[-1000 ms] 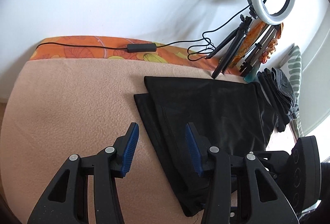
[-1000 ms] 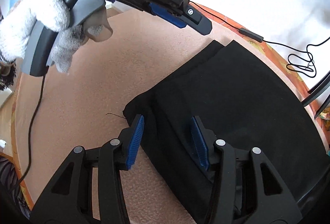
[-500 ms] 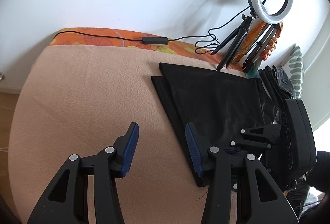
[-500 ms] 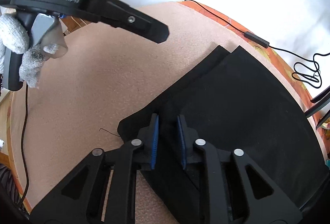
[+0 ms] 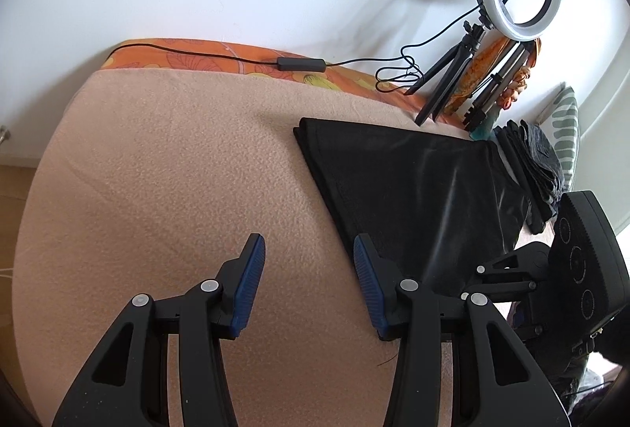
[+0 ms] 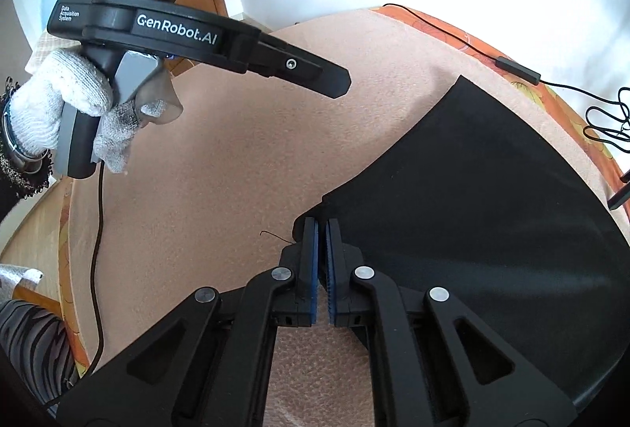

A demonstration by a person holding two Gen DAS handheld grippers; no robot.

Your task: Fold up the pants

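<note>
Now right gripper (image 6: 321, 261) clamped on near corner of black pants (image 6: 492, 198), open a second ago; left gripper (image 5: 305, 281) spread, empty; fold begins.

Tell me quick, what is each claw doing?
Left claw: open, holding nothing.
Right claw: closed on a corner of the black pants.

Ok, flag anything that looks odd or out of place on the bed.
Only small things: a loose dark thread lies on the pink blanket beside the corner of the black pants pinched by the right hand-held gripper. Nothing looks spilled or damaged.
</note>
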